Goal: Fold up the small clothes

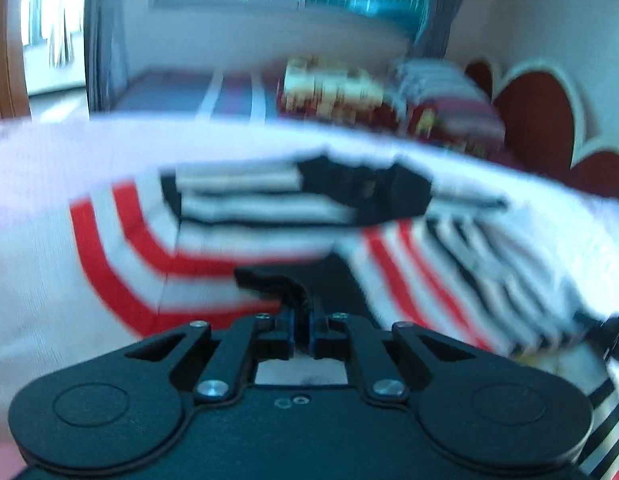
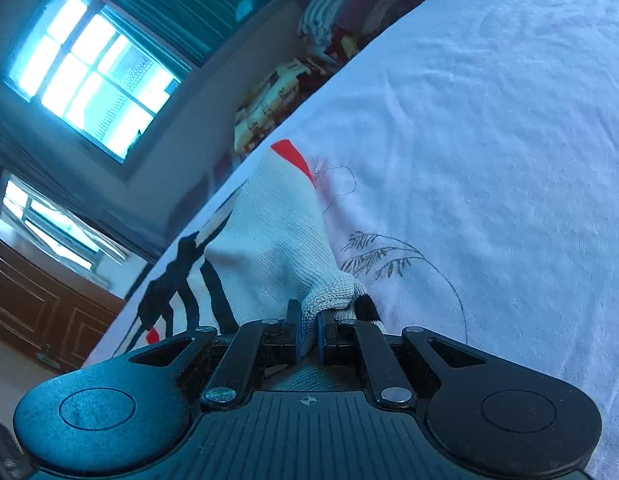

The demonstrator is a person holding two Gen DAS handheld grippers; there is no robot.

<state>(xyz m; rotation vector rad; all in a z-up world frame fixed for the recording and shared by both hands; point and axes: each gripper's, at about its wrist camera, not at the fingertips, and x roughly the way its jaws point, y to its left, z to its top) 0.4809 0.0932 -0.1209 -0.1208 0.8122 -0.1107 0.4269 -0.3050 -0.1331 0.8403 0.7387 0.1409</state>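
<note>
Evidently soft and limp, the sock (image 2: 269,248) bunched at lower centre where the right gripper (image 2: 308,334) pinched its cuff; left gripper (image 1: 302,326) pressed together, apparently empty.

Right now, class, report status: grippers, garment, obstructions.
Right gripper shut on striped garment. Left gripper shut on its black trim. Garment lies on white sheet. Nothing obstructing.

Two wrist fisheyes, close over the white bedsheet (image 2: 489,140), both facing the window (image 2: 97,76)

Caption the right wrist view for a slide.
Right gripper shut on a sock, over a white bedsheet.
</note>
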